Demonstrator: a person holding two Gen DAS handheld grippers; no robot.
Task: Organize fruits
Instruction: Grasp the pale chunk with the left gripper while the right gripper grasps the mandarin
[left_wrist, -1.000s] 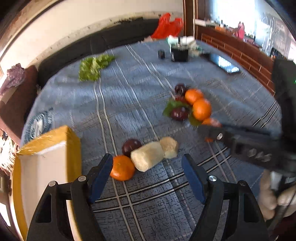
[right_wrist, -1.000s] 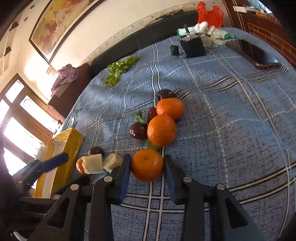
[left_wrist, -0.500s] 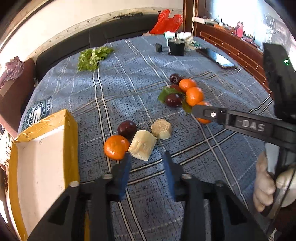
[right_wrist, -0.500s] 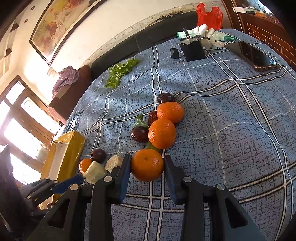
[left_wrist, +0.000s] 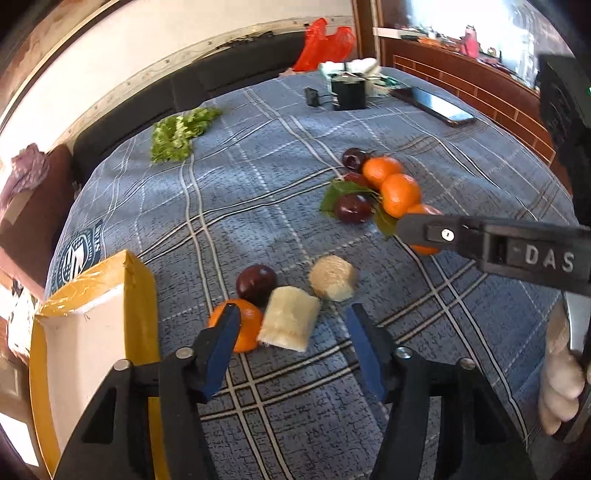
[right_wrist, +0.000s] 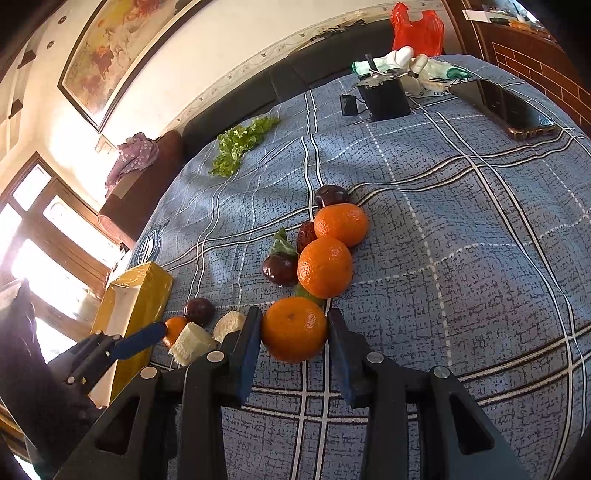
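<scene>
Left wrist view: your left gripper (left_wrist: 291, 325) stands with jaws spread and nothing between them, low over the blue plaid cloth (left_wrist: 258, 192), facing the cut pale stalk piece (left_wrist: 290, 323); just left of that piece and touching it lies a small orange (left_wrist: 240, 328), a dark plum (left_wrist: 256, 284) just behind, a second pale piece (left_wrist: 332, 282) to its right, and the yellow box (left_wrist: 96, 332) well to its left. Before you close, centre the jaws on one item only, since the left pad already overlaps the orange; square up to the stalk piece and squeeze gently, as it looks fibrous and soft. Against half a second ago the jaws have gone from nearly together to wide apart and the cluster sits closer. Right wrist view: your right gripper (right_wrist: 293, 334) is clamped on the nearest orange (right_wrist: 293, 328), both pads touching its sides; this orange lies at the near end of a fruit row, just below a second orange (right_wrist: 325, 267). Lift straight up so its neighbours and the leaf beneath are not dragged. Grip and fruit unchanged from the earlier frame; only the other claw has opened
</scene>
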